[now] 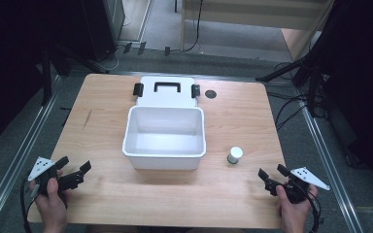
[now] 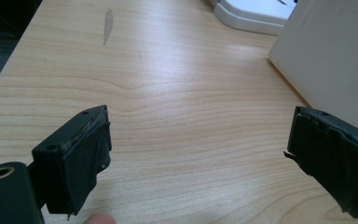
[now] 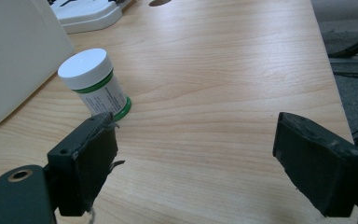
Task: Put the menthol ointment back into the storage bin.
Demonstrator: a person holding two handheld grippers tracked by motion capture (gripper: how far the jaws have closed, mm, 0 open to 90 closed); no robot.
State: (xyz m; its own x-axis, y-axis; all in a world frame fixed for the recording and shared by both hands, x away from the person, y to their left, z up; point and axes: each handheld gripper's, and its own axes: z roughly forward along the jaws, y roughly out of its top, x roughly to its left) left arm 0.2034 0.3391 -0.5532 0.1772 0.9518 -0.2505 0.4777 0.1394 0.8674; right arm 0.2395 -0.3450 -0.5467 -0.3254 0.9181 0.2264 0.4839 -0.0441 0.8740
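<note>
- Open white box [image 1: 165, 138] at table [image 1: 233, 189] centre, its lid [image 1: 167, 92] lying behind.
- Small jar [image 1: 234, 155] stands right of the box.
- Left gripper [image 1: 75, 174] and right gripper [image 1: 271, 175]: jaws spread, empty, at the near corners.

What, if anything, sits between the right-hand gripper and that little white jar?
Nothing visible does. The right gripper hangs open near the table's front edge, with bare wood between it and the small jar, which stands beside the open white box.
</note>
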